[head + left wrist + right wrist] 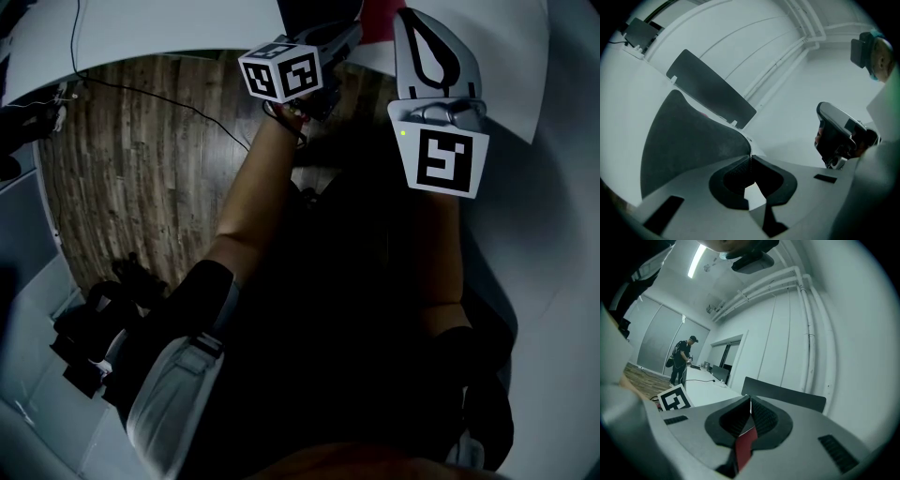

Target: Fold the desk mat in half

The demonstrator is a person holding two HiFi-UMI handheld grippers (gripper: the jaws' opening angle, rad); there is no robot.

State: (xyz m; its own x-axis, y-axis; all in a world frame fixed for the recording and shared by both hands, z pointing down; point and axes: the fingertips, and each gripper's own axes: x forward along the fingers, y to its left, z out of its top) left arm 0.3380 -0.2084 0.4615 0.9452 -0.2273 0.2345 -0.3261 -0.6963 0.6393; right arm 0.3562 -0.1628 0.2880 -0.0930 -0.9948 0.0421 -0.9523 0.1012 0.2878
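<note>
Above the white desk (169, 33), holding the dark desk mat (689, 140) up, clamping the left tongs (750, 157) and the right tongs (750, 401) tight on its edge.

You are in an office meeting room. In the right gripper view, a long white table (705, 386) runs off at the lower left, and a dark chair back (783, 395) stands in the middle. A person (680, 361) stands by that table. A strip light (697, 259) shines at the top left, and white pipes (806, 310) climb the wall. In the head view, wood floor (141, 169) fills the upper left.
</note>
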